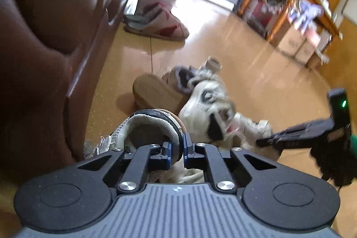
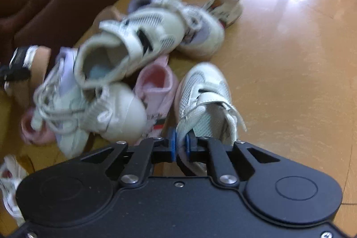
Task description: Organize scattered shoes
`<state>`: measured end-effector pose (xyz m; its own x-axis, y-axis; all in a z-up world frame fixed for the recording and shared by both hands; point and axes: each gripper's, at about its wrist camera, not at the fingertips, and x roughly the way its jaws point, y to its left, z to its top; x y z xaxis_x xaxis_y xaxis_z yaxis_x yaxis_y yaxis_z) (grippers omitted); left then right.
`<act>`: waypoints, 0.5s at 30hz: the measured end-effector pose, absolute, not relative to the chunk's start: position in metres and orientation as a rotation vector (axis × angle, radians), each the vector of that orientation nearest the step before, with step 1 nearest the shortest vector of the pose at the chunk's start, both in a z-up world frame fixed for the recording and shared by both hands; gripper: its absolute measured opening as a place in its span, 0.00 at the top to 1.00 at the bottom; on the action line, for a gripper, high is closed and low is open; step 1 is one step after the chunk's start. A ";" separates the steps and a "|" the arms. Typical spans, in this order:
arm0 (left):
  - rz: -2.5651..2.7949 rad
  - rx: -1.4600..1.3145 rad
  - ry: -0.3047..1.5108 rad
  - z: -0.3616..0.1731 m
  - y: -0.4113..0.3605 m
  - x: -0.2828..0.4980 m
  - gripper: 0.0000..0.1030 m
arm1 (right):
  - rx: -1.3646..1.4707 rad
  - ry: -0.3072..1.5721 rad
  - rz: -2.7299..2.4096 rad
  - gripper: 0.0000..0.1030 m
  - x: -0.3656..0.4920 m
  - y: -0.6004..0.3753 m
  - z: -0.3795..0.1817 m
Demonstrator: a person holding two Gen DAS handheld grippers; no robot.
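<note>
Both my grippers are clamped on shoes rn. Left gripper [image 1: 176, 150] has its blue pads pinched on the heel collar of a mesh shoe [image 1: 142, 126], one pad inside the opening, one outside, so the rim is the only thing I've got. That shoe's long axis runs away from the jaws toward the near left, toe hidden under the gripper body, so I can't tell how it hangs. Right gripper [image 2: 180, 145] is likewise clenched on the heel rim of a white strap shoe [image 2: 204, 99], which sits on the floor [image 2: 290, 86] to the right of the pile, toe pointing far and sole down, axis roughly in line w/ my fingers. That's the relation that matters, imo: both shoes extend straight out from the jaws, so a lift should swing the toes down and pull on a thin rim grip. The pile [image 2: 125, 55] lies left of the strap shoe, touching or nearly so at a pink shoe [image 2: 156, 86], so the right hand prob needs to draw right and up to clear it. The sofa [image 1: 44, 48] is close on the left of the left hand's shoe. From the left cam, the right gripper [image 1: 312, 133] is on the far right, well apart.
</note>
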<state>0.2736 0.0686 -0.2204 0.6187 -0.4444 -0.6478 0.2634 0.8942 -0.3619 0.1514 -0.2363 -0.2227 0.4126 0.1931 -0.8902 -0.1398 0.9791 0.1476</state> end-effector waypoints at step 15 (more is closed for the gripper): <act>-0.384 -0.608 0.856 -0.150 0.048 0.203 0.92 | 0.110 1.031 0.246 0.92 0.073 -0.241 -0.136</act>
